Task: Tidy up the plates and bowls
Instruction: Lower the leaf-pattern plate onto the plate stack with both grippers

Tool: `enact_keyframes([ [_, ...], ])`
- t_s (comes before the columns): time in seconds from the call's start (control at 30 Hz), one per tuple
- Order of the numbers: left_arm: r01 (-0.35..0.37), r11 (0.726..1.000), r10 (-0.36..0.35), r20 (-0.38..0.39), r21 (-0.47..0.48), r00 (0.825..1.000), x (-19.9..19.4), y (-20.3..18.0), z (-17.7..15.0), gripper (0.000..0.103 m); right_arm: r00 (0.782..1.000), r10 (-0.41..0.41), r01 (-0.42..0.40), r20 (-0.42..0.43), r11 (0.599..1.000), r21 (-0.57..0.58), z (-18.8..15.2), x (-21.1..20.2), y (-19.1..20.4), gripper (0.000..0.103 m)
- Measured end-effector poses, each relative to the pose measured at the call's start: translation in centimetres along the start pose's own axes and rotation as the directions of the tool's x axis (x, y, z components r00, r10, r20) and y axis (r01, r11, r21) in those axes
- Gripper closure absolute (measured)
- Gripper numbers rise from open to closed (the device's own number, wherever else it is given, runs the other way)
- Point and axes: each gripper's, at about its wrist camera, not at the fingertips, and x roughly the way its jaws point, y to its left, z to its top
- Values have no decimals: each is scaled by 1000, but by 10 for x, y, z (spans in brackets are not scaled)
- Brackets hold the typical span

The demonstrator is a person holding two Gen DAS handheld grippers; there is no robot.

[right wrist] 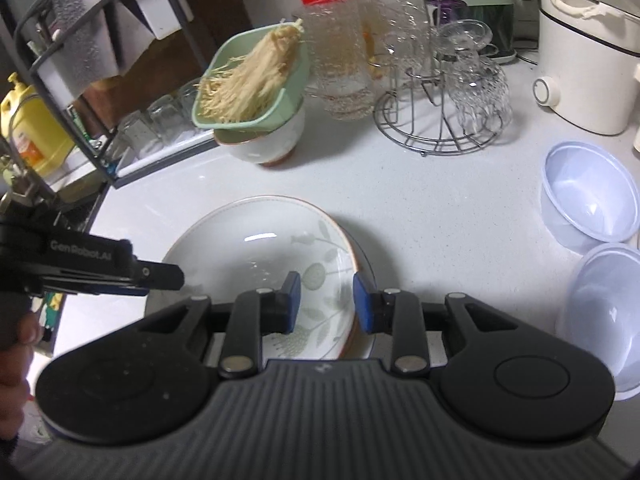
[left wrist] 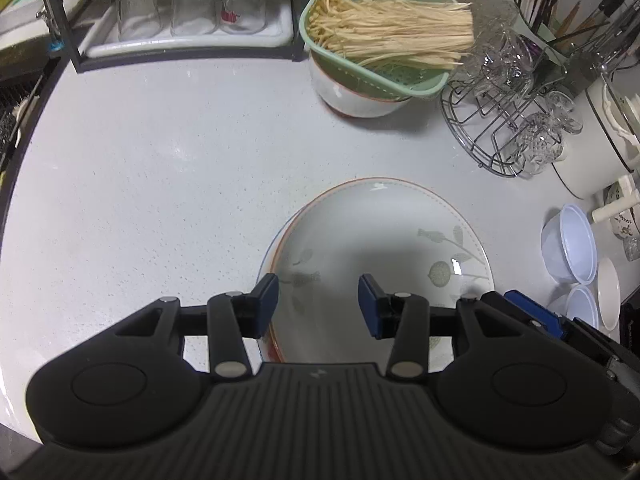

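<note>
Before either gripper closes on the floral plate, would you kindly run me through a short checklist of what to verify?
1. Left gripper open: ok.
2. Right gripper open: ok.
3. Floral plate sits on another plate, stacked slightly off-centre: ok.
4. Right gripper straddles the plate's rim: ok.
5. Left gripper lined up on the rim: not ok, one finger at the rim, the other over the plate.
6. Plastic bowls stand apart from the stack: ok.

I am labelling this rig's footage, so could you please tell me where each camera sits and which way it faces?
Left wrist: on the left claw, looking forward and down at the floral plate; its own open fingers show.
Right wrist: on the right claw, over the plate's right rim; its open fingers show, and the person's hand at far left.
Shared: the plate, green colander of mushrooms, wire rack.
</note>
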Motion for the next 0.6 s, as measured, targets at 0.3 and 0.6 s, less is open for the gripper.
enact_keyframes([
  [0.3, 10, 999, -13, 85, 32, 996, -49, -14, -5, 54, 998, 49, -49, 38, 999, -9, 11, -40, -2, 70],
  [0.6, 34, 996, -46, 152, 86, 987, -91, -31, -20, 54, 990, 25, -22, 136, 999, -25, 12, -77, 2, 70],
])
